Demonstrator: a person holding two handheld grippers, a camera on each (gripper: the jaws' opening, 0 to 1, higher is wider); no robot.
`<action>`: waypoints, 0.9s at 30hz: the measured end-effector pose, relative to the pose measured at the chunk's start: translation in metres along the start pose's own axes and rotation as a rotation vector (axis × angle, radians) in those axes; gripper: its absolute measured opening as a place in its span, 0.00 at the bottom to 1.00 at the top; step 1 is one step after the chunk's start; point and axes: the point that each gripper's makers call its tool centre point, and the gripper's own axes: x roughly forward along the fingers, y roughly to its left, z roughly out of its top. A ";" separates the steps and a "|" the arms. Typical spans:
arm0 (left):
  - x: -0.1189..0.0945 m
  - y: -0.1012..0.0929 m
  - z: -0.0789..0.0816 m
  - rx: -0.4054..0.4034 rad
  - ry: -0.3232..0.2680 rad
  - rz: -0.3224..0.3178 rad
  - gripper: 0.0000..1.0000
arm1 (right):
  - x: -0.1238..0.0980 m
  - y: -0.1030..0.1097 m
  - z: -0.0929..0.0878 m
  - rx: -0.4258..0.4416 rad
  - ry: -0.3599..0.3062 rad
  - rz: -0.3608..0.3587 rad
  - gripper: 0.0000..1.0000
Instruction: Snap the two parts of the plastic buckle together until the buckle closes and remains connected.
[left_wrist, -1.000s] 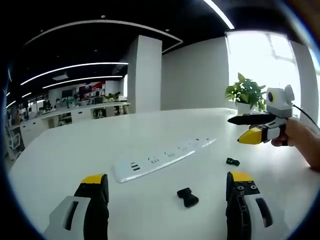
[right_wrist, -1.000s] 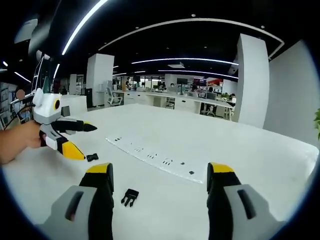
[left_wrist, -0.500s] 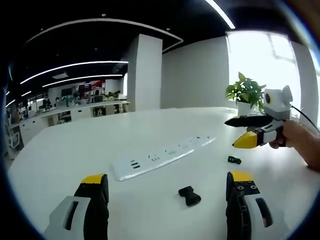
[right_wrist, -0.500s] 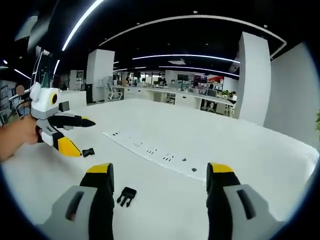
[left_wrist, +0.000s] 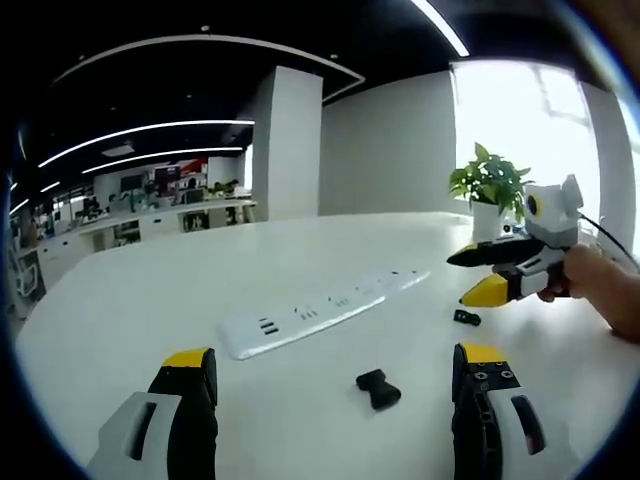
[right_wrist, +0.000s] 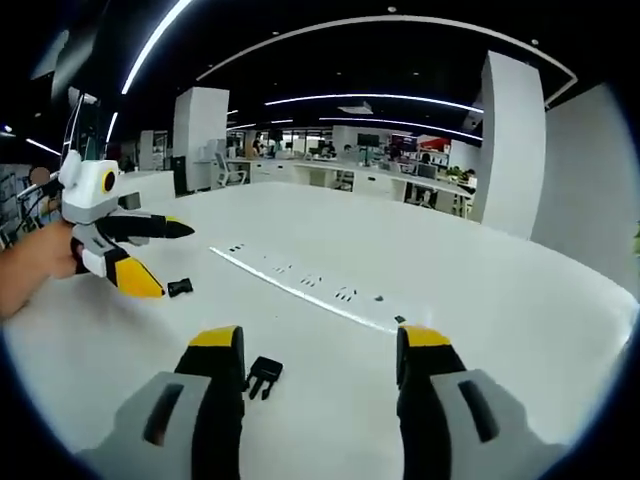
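The two buckle parts are small and black against the white counter (left_wrist: 120, 320), so their fine shape is hard to read. In the left gripper view the nearer buckle part (left_wrist: 379, 389) lies between the left hand-held gripper (left_wrist: 335, 375)'s jaws, nearer the right jaw, while the smaller far buckle part (left_wrist: 466, 318) sits just under the yellow tip of the right hand-held gripper (left_wrist: 468, 275), too small to tell which half it is. In the right gripper view the pronged buckle part (right_wrist: 263, 376) lies just beside the inner edge of the right hand-held gripper (right_wrist: 320, 345)'s left jaw, its prongs pointing toward the camera, and the other buckle piece (right_wrist: 180, 288) rests just beside the yellow lower tip of the left hand-held gripper (right_wrist: 165, 255), whether touching or not cannot be told. Both hand-held grippers have their jaws spread wide with nothing between them, in their own views and as seen from across. The hand (left_wrist: 600, 290) holding the right one is cut off at the view's edge; the hand (right_wrist: 35, 265) holding the left one is likewise cut by the rim. A long white power strip (left_wrist: 320, 312) lies flat on the counter beyond the buckle parts, well apart from them, seen in the right gripper view as well (right_wrist: 300, 290). A potted plant (left_wrist: 490, 185) stands at the counter's far edge, partly behind the right hand-held gripper. The office beyond, with a white pillar (left_wrist: 285, 145), is small and blurred.
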 end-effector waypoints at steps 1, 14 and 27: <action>0.000 0.000 0.000 0.000 0.001 0.000 1.00 | -0.001 0.003 0.001 -0.008 0.000 0.009 0.55; -0.004 -0.004 -0.003 -0.044 0.022 -0.035 0.68 | -0.005 -0.011 0.002 -0.040 0.002 -0.020 0.51; -0.003 -0.008 -0.007 0.008 0.056 -0.036 0.60 | -0.005 -0.010 -0.001 -0.021 0.018 -0.019 0.47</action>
